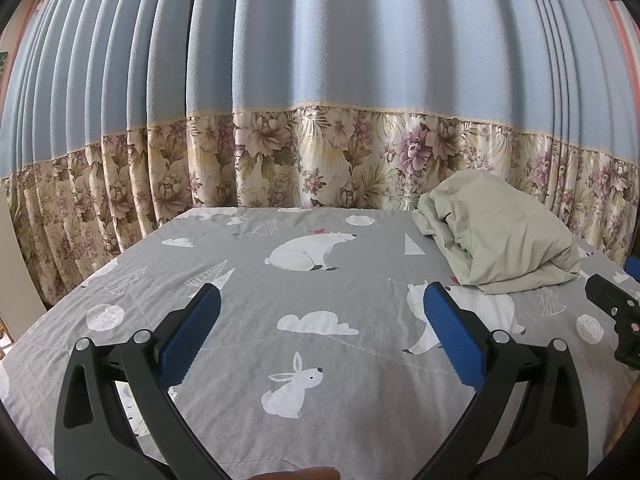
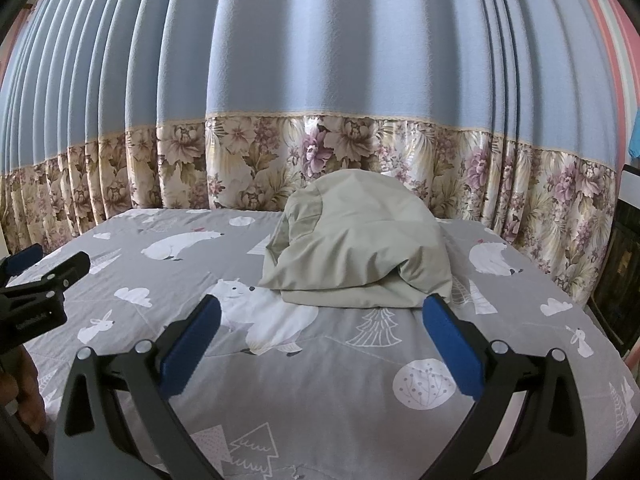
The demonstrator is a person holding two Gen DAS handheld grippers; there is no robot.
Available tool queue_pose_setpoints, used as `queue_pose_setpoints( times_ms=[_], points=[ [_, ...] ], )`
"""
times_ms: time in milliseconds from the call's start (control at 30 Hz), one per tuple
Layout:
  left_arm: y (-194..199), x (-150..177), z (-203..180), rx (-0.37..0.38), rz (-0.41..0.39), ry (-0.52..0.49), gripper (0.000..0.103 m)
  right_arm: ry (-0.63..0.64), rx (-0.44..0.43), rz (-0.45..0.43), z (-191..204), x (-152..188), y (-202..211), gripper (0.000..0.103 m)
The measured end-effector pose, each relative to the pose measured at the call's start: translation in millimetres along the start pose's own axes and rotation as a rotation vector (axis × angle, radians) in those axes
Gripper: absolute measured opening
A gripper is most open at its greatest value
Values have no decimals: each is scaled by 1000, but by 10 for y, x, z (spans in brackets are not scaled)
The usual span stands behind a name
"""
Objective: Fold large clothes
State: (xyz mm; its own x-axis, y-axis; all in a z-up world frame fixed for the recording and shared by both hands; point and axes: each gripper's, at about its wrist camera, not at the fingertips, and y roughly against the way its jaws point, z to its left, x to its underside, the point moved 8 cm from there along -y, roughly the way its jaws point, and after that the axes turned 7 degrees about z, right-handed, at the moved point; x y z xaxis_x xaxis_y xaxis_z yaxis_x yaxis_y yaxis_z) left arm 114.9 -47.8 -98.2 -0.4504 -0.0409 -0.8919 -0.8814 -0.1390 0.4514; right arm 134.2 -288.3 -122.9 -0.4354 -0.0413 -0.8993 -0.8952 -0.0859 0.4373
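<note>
A pale green garment (image 2: 360, 244) lies in a rumpled heap on the bed, just beyond my right gripper (image 2: 322, 306), which is open with nothing between its blue pads. In the left wrist view the same garment (image 1: 500, 236) sits at the right. My left gripper (image 1: 322, 296) is open over bare sheet, well to the left of the heap. The right gripper's black body (image 1: 616, 312) shows at the right edge of the left wrist view. The left gripper (image 2: 40, 280) shows at the left edge of the right wrist view.
The bed has a grey sheet (image 1: 248, 320) printed with polar bears, rabbits and clouds. Blue curtains with a floral lower band (image 2: 256, 152) hang close behind the bed. A dark piece of furniture (image 2: 620, 272) stands by the bed's right side. A hand (image 2: 24, 392) shows at lower left.
</note>
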Motion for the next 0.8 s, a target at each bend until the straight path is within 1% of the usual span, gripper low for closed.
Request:
queue_pose_setpoints(
  times_ms=[667,800],
  points=[
    [5,-4,26,4,-4,5,100,2,-2,3,2,6,-5,101],
    [-7,2,97,0,6,33,100,-1,1,1,17,0,8,101]
  ],
)
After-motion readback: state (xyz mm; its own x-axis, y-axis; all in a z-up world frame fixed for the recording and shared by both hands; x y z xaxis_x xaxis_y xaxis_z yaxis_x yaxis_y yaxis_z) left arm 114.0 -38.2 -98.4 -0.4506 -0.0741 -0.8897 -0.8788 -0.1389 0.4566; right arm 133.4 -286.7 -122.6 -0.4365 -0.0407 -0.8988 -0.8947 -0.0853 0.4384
